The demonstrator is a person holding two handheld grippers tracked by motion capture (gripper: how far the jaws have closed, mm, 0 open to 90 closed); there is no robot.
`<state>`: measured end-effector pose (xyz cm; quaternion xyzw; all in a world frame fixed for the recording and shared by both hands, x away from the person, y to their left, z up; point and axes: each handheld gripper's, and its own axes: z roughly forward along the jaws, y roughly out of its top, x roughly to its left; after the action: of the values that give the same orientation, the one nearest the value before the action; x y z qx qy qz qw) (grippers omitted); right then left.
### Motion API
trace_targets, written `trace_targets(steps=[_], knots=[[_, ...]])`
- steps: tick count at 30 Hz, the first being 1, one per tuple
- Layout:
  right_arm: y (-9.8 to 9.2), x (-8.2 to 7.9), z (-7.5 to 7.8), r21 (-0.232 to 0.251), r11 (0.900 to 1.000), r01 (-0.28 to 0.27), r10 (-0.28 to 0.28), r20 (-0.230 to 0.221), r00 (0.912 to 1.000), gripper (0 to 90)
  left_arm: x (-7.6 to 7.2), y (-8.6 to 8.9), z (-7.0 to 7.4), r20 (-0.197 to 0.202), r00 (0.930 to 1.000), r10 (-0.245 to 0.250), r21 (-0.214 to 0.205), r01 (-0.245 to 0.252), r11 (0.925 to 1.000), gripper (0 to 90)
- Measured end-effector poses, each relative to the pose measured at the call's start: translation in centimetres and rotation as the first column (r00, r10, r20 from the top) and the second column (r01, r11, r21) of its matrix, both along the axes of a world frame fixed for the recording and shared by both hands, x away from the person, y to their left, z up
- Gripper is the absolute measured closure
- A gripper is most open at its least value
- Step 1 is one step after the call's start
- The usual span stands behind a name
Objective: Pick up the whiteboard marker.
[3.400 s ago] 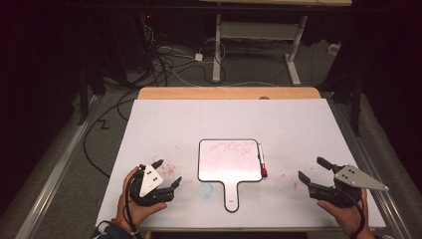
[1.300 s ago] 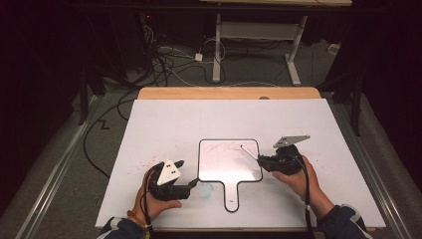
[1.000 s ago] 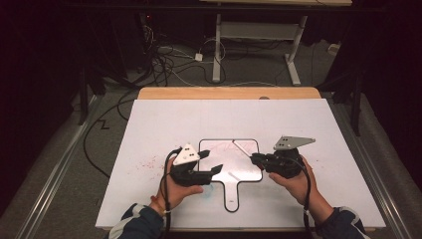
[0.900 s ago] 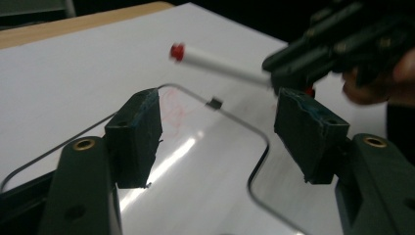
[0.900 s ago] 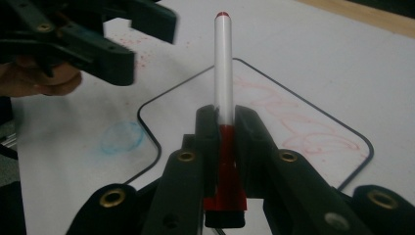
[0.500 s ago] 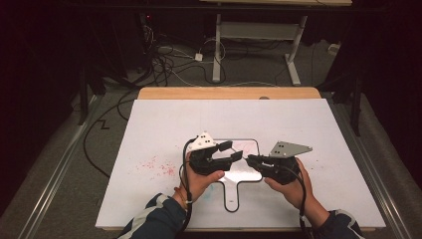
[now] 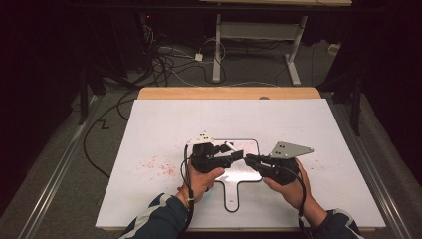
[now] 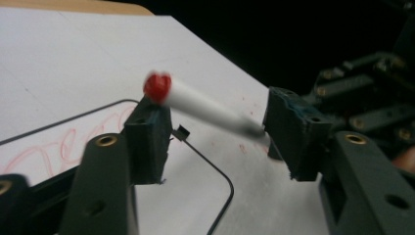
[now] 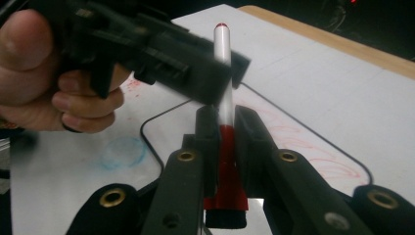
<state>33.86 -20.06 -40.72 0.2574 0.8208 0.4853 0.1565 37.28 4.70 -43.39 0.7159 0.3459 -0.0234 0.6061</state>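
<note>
The right tool (image 9: 222, 127) pinches the red cap end of a white marker (image 9: 224, 63) and holds it up over the small whiteboard (image 7: 249, 172) on the counter (image 7: 159, 129). The left tool (image 8: 215, 132) has just been closing, and its jaws now sit spread around the marker's white body, with the left pad beside it
</note>
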Motion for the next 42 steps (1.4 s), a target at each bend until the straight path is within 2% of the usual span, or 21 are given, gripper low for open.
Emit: trace_targets(steps=[4,8,11,12,15,17,19,21,22,25,26,28,30,31,32,33,34,35,38,40,42], knots=[[0.2,0.1,-0.4,-0.013,0.9999,-0.004,0.004,-0.003,1.0000,82.1,0.3,0.0,-0.1,0.003,1.0000,0.003,-0.022,-0.003,0.9998,57.3],[0.4,0.3,-1.1,-0.043,0.9991,-0.002,0.002,-0.007,1.0000,82.0,0.1,-0.2,0.2,0.054,0.9980,-0.033,-0.018,0.034,0.9993,68.9],[0.9,0.4,-1.6,-0.060,0.9981,0.012,-0.012,-0.006,0.9999,81.0,-0.2,-0.7,0.7,0.110,0.9929,-0.046,0.019,0.044,0.9989,75.7],[0.9,0.4,-1.7,-0.062,0.9979,0.019,-0.019,-0.008,0.9998,83.4,-0.3,-0.8,0.9,0.139,0.9900,-0.025,0.051,0.018,0.9985,78.2],[0.9,0.5,-1.8,-0.062,0.9978,0.024,-0.025,-0.021,0.9995,68.4,0.0,-0.7,1.3,0.179,0.9831,-0.037,0.090,0.021,0.9957,78.4],[0.3,0.6,-1.6,-0.042,0.9988,0.026,-0.027,-0.023,0.9994,68.2,0.1,-0.3,1.5,0.203,0.9787,-0.031,0.115,0.008,0.9933,78.4],[-0.3,0.5,-1.2,-0.039,0.9986,0.036,-0.036,-0.005,0.9993,63.5,0.3,0.2,1.6,0.253,0.9672,-0.018,0.172,-0.027,0.9847,78.4],[-1.2,0.4,-0.9,-0.045,0.9976,0.052,-0.051,0.016,0.9986,61.4,0.7,1.0,1.5,0.280,0.9601,-0.005,0.208,-0.056,0.9764,78.4],[-1.7,0.3,-0.9,-0.050,0.9973,0.054,-0.053,0.019,0.9984,60.3,0.7,1.0,1.5,0.280,0.9601,-0.005,0.208,-0.056,0.9764,78.4],[-3.1,0.1,-1.1,-0.072,0.9946,0.075,-0.074,0.019,0.9971,58.2,1.8,2.3,0.7,0.309,0.9509,0.019,0.285,-0.112,0.9520,78.4],[-3.6,0.1,-1.2,-0.077,0.9939,0.079,-0.079,0.014,0.9968,56.9,1.8,2.3,0.7,0.309,0.9509,0.019,0.285,-0.112,0.9520,78.4],[-4.4,0.0,-1.5,-0.089,0.9910,0.100,-0.100,0.005,0.9949,56.4,2.6,3.3,-0.1,0.297,0.9539,0.045,0.308,-0.141,0.9410,78.4],[-5.1,-0.1,-1.7,-0.104,0.9882,0.113,-0.113,0.001,0.9936,55.8,2.9,3.6,-0.6,0.312,0.9489,0.049,0.340,-0.159,0.9269,78.4],[-5.5,-0.2,-1.8,-0.109,0.9872,0.117,-0.117,0.001,0.9931,55.8,2.9,3.6,-0.6,0.312,0.9489,0.049,0.340,-0.159,0.9269,78.4],[-5.8,-0.3,-1.9,-0.112,0.9863,0.121,-0.121,0.002,0.9926,55.8,3.1,4.0,-0.9,0.325,0.9440,0.057,0.335,-0.171,0.9265,78.4],[-6.1,-0.4,-2.0,-0.117,0.9850,0.126,-0.127,0.004,0.9919,55.7,3.2,4.1,-0.9,0.345,0.9366,0.059,0.349,-0.187,0.9181,78.4],[-6.3,-0.5,-2.1,-0.125,0.9842,0.126,-0.127,0.004,0.9920,55.6,3.2,4.1,-0.9,0.345,0.9366,0.059,0.349,-0.187,0.9181,78.4],[-6.5,-0.7,-2.2,-0.133,0.9834,0.123,-0.124,0.002,0.9923,55.1,3.2,4.2,-1.0,0.364,0.9299,0.055,0.363,-0.196,0.9108,78.4],[-7.0,-1.1,-2.6,-0.156,0.9811,0.115,-0.118,-0.010,0.9930,54.0,3.5,4.9,-1.1,0.363,0.9302,0.056,0.351,-0.192,0.9166,78.3],[-7.1,-1.2,-2.7,-0.159,0.9811,0.110,-0.114,-0.014,0.9934,53.7,3.5,5.3,-1.3,0.353,0.9342,0.052,0.334,-0.178,0.9257,78.4],[-7.3,-1.5,-2.8,-0.166,0.9801,0.110,-0.115,-0.022,0.9931,53.4,3.6,5.4,-1.3,0.344,0.9374,0.057,0.327,-0.176,0.9284,78.3]])
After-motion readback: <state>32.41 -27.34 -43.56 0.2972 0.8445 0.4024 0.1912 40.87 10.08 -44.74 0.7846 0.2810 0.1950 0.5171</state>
